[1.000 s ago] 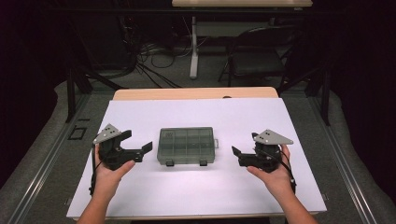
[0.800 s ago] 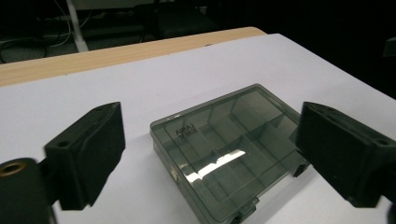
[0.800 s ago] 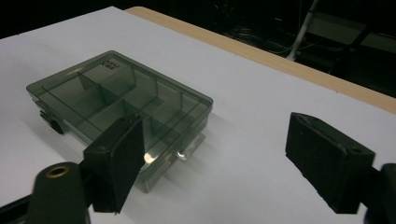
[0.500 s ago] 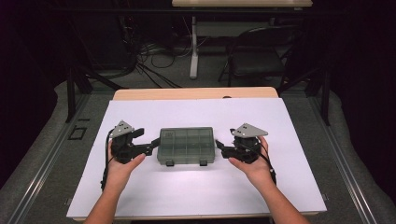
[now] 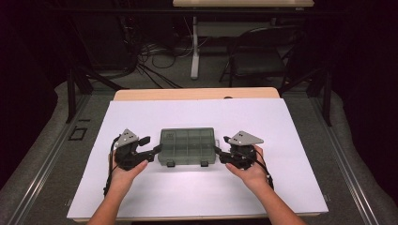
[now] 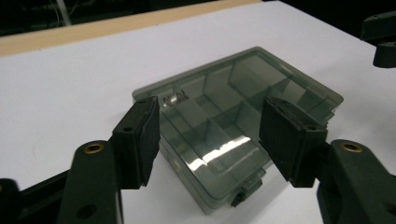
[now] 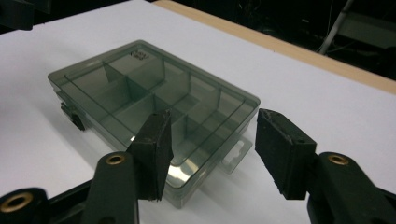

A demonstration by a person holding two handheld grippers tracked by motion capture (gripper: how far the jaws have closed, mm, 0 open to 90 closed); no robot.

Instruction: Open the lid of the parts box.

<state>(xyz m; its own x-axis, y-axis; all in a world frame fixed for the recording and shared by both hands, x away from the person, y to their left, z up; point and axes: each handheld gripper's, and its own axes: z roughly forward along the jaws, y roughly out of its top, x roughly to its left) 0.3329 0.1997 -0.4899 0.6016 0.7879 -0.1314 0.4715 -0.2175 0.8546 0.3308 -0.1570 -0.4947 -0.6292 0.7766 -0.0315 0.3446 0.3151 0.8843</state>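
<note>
High view: compartment box [image 5: 187,146] lies shut at the middle of the white desk [image 5: 197,197], latches toward 6 o'clock; left gripper [image 5: 151,145] at its 9 o'clock end, right gripper [image 5: 221,146] at 3 o'clock, likely to grasp both ends.
Left gripper view: jaws apart, just been closing, box end between them, untouched.
Right gripper view: the same; hand low, pointing inward.

Your white worktop [image 5: 197,117] sits in a dark room; beyond it a black chair [image 5: 253,61], tangled floor cables [image 5: 150,61], grey carpet [image 5: 42,140].
</note>
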